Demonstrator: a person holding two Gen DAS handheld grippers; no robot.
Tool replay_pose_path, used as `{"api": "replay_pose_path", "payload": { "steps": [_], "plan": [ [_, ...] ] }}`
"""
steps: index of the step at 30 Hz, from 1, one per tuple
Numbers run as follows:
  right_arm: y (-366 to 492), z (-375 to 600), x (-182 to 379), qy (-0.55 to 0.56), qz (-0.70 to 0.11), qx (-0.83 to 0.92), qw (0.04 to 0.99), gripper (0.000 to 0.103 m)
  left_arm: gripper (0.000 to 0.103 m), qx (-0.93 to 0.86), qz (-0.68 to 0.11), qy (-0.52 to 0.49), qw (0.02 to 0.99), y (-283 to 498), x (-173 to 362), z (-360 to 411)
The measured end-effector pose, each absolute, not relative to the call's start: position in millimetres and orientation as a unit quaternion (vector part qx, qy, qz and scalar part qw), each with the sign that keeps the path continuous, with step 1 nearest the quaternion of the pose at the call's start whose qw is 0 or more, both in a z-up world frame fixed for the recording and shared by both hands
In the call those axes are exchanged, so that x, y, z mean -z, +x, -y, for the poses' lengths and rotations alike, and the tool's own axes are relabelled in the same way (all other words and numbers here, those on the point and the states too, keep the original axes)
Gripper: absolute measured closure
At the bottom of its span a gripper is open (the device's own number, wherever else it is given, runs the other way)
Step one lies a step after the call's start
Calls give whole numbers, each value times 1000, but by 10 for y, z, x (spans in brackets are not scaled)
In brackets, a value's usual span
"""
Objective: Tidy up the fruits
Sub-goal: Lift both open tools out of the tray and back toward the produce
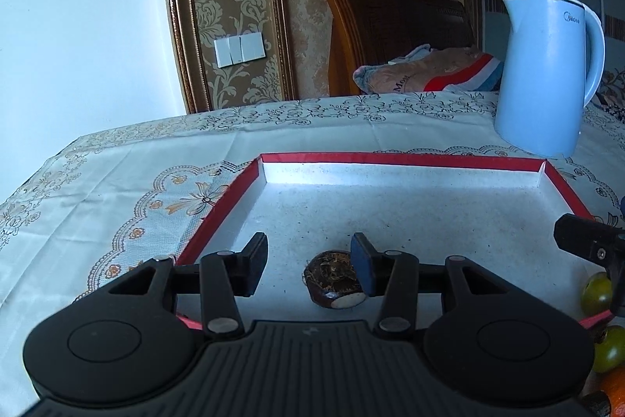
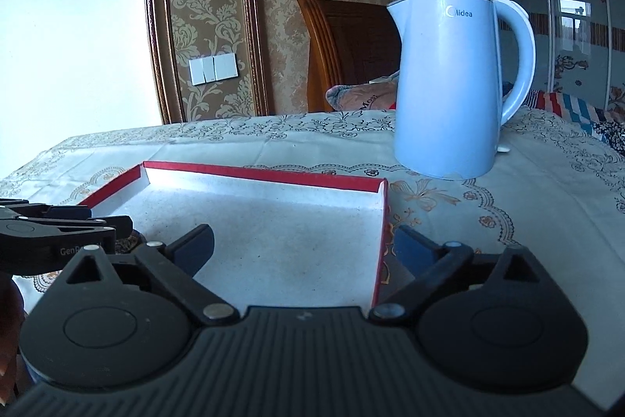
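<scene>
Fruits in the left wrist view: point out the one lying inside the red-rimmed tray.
The dark brown chestnut-like fruit, lying on the tray floor between the open left gripper. The green fruits sit at its right edge.

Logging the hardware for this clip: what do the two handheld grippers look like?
Both match: matte black plastic, a ribbed body, two round discs at the sides, and linkage arms joined by silver pins. The left gripper and right gripper carry dark blue fingers. White lettering starting "GenR" shows on the left one's side. No cables or sleeves show.
</scene>
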State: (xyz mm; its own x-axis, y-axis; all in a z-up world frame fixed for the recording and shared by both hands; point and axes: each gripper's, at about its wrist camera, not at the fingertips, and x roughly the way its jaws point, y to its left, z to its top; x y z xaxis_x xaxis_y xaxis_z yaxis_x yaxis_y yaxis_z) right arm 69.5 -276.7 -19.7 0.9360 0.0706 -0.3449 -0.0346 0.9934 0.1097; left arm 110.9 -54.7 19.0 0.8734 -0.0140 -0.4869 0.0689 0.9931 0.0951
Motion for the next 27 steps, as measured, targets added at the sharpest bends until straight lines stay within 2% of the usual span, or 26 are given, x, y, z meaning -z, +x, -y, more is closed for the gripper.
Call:
{"api": "replay_pose_path", "payload": {
  "steps": [3, 6, 15, 19, 27],
  "plan": [
    [638, 2796, 196, 58, -169, -25, 984, 2, 57, 15, -237, 40, 971, 987, -213, 462],
    [582, 2817, 198, 64, -162, -27, 984, 0, 49, 3, -224, 34, 974, 862, -222, 383],
    [373, 2842, 199, 62, -133, -17, 989, 0, 48, 8, -205, 28, 978, 530, -203, 192],
    [339, 2855, 213, 62, -136, -11, 989, 0, 39, 20, -208, 9, 978, 472, -188, 86],
    [254, 2854, 232, 56, -134, -5, 989, 0, 39, 7, -204, -36, 978, 314, -188, -211]
  ]
}}
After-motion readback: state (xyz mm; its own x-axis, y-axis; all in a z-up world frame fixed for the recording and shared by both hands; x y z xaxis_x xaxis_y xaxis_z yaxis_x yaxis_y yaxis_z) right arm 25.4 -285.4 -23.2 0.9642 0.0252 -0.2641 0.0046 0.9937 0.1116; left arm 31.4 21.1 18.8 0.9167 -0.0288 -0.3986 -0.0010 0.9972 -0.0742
